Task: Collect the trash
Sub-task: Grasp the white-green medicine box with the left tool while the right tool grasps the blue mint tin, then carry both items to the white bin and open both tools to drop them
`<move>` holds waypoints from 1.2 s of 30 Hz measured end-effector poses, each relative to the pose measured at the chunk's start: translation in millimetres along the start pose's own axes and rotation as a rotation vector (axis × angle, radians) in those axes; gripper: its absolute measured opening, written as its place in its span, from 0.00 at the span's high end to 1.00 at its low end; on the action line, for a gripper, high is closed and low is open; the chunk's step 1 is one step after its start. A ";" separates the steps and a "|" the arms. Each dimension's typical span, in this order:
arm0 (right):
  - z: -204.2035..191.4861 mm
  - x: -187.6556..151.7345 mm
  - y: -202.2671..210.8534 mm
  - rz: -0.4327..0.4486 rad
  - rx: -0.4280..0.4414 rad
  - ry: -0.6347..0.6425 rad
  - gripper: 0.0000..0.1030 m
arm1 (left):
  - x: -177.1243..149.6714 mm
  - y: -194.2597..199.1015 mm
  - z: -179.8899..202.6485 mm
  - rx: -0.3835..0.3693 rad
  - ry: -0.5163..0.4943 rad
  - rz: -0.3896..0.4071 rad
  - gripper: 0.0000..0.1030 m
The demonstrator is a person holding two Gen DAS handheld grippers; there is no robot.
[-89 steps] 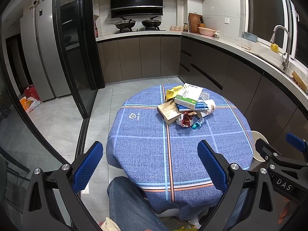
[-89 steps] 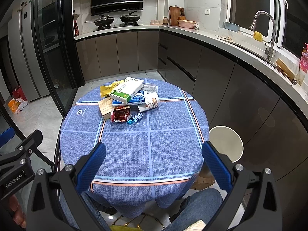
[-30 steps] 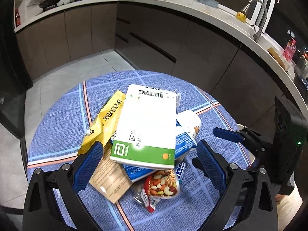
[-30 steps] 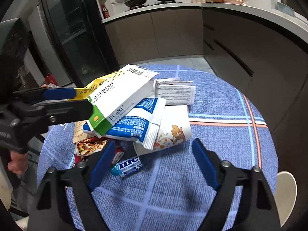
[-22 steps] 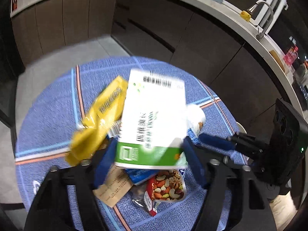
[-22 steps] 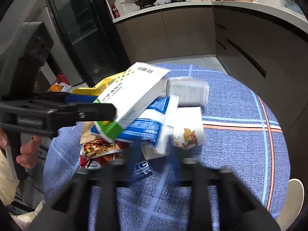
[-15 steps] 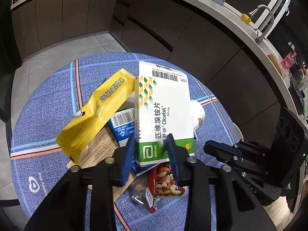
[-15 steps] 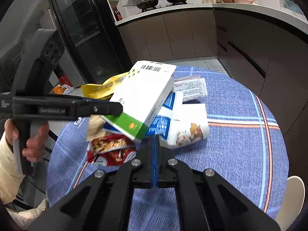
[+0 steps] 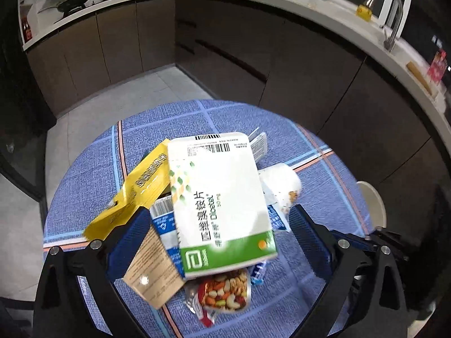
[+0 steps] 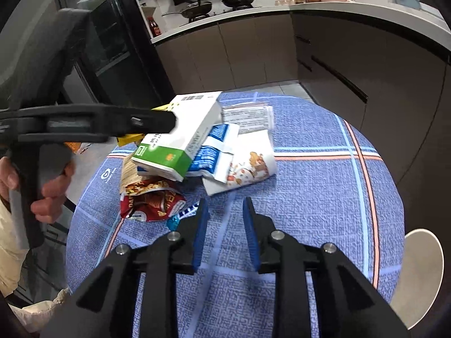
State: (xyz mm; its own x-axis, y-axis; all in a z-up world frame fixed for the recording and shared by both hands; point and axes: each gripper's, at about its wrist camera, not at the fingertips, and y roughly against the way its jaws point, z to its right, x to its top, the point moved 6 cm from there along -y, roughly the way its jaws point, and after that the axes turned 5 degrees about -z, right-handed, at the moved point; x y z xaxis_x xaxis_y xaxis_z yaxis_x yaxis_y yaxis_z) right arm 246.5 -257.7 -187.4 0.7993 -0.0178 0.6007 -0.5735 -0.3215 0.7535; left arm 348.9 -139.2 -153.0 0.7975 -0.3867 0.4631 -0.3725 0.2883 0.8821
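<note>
A pile of trash lies on the round blue checked table (image 9: 84, 169). A white and green medicine box (image 9: 220, 197) is on top, tilted; it also shows in the right wrist view (image 10: 180, 138). Under it lie a yellow packet (image 9: 135, 191), a blue and white packet (image 10: 214, 146), a brown card (image 9: 152, 270), a nut packet (image 9: 225, 290) and a red wrapper (image 10: 152, 202). My left gripper (image 9: 220, 233) is open, its fingers either side of the box. My right gripper (image 10: 225, 225) is partly open and empty above the cloth (image 10: 310, 197), near a blue candy wrapper (image 10: 177, 217).
A white bin (image 10: 417, 270) stands on the floor at the table's right side, also in the left wrist view (image 9: 372, 202). Dark kitchen cabinets (image 9: 310, 84) and a countertop curve behind. A black glass door (image 10: 118, 42) is at the left.
The left gripper closed on the box, lifted and tilted it, and its fingers now stand wide apart again. The right gripper shut fully, then opened a little and moved nearer the pile.
</note>
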 end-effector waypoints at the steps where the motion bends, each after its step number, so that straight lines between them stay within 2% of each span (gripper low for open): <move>1: 1.9 -1.0 0.8 -0.001 -0.004 -0.004 0.72 | 1.0 -8.7 2.0 0.022 -0.008 -0.020 0.08; 5: 5.1 -4.2 2.6 -0.005 -0.005 -0.011 0.70 | -0.9 -31.1 3.4 0.047 -0.021 -0.068 0.10; 6: 4.4 -4.4 2.8 -0.005 -0.002 -0.011 0.68 | -3.0 -33.0 0.2 0.030 -0.004 -0.074 0.26; 7: 3.0 -4.5 3.3 -0.003 0.002 -0.006 0.66 | -5.1 -32.8 -2.9 0.004 0.018 -0.085 0.27; 9: 0.0 -3.5 2.2 0.002 0.006 0.006 0.60 | -7.3 -26.7 -9.0 -0.024 0.046 -0.075 0.28; 11: -3.8 -2.1 -0.6 0.001 0.016 0.012 0.58 | -11.2 -13.7 -15.5 -0.021 0.049 -0.045 0.28; 15: -20.0 -6.6 -15.1 -0.041 0.029 0.032 0.58 | -24.9 21.1 -30.6 -0.055 0.098 0.006 0.28; 19: -36.4 -10.4 -41.0 -0.095 0.050 0.021 0.57 | -42.2 40.1 -43.8 -0.077 0.138 0.016 0.28; 21: -42.5 -9.4 -52.4 -0.108 0.035 0.036 0.42 | -51.3 46.6 -48.6 -0.078 0.146 0.019 0.27; 22: -44.0 -8.2 -56.8 -0.109 0.024 0.038 0.40 | -55.1 47.9 -50.9 -0.078 0.146 0.020 0.27; 25: -47.0 -4.1 -67.3 -0.116 0.025 0.031 0.44 | -63.0 52.6 -54.4 -0.066 0.144 0.024 0.27; 27: -50.7 -3.1 -73.3 -0.126 0.026 0.044 0.62 | -67.7 56.0 -54.2 -0.064 0.145 0.032 0.27; 31: -56.1 -3.9 -74.6 -0.130 0.018 0.072 0.66 | -72.0 62.6 -53.5 -0.066 0.142 0.041 0.27; 36: -52.9 -6.8 -60.7 -0.103 0.014 0.051 0.66 | -75.3 68.0 -43.3 -0.071 0.117 0.047 0.27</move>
State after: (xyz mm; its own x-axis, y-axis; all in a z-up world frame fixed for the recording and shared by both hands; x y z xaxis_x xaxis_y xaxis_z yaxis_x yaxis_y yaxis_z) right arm 266.3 -187.9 -223.2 0.8436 0.0641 0.5332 -0.4858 -0.3321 0.8085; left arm 284.0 -52.5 -131.5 0.8312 -0.2681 0.4870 -0.3796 0.3663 0.8495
